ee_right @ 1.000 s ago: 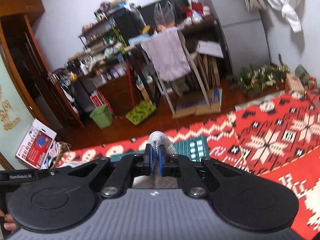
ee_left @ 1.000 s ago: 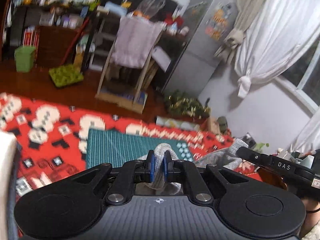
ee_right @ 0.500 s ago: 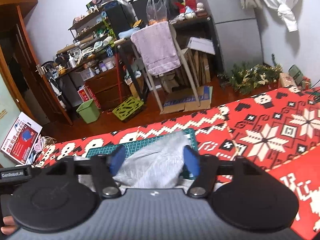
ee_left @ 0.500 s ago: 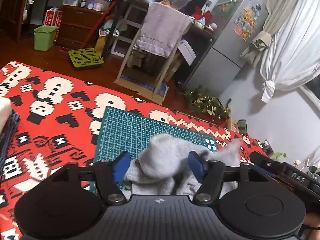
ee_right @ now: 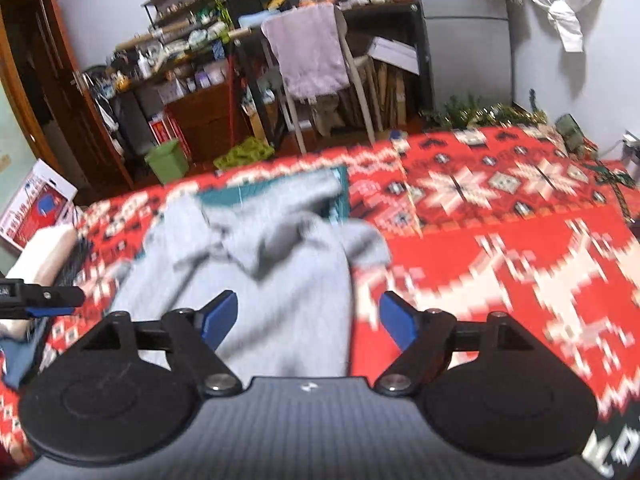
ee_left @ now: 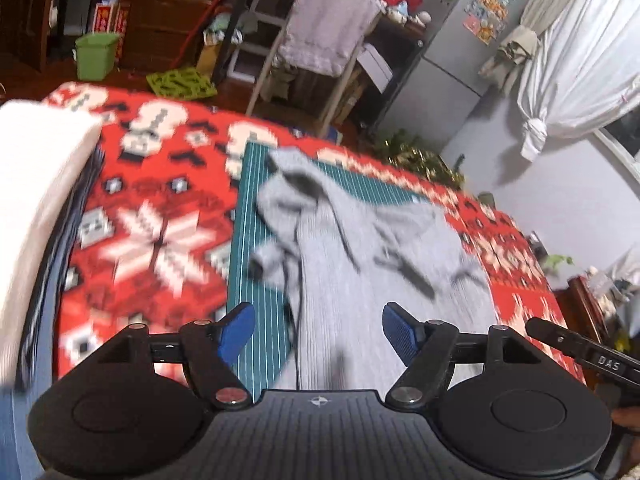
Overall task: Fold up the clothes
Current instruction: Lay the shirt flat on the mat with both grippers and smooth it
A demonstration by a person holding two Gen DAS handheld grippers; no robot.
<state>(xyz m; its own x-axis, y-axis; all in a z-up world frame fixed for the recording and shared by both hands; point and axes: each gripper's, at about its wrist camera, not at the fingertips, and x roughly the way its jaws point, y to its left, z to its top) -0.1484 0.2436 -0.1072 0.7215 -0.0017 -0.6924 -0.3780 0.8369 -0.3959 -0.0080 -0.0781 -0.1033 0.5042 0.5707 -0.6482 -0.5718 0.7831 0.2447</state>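
A grey garment [ee_left: 360,256] is seen spread in loose folds over a green cutting mat [ee_left: 256,248], which is laid on a red patterned blanket [ee_left: 160,208]. The garment's upper part is rumpled toward the mat's far edge, and its right side is spilled past the mat's right edge onto the blanket; its near part is hidden beneath the gripper bodies. Both views are blurred, so it cannot be told for sure what kind of garment it is.

The left gripper [ee_left: 319,330] is held above the near part of the garment with its blue fingers [ee_left: 236,330] spread wide apart, nothing being clamped between them. The right gripper [ee_right: 308,322] is held likewise, fingers [ee_right: 396,324] wide apart over the garment's right side, with grey cloth seen below the gap.

A stack of folded clothes [ee_left: 36,208], white on top and darker beneath, is seen at the blanket's left edge. Beyond the blanket's far edge a chair [ee_right: 316,64] draped with a pale purple towel [ee_right: 306,48] is visible, and a green bin [ee_right: 168,160] is seen on the floor.
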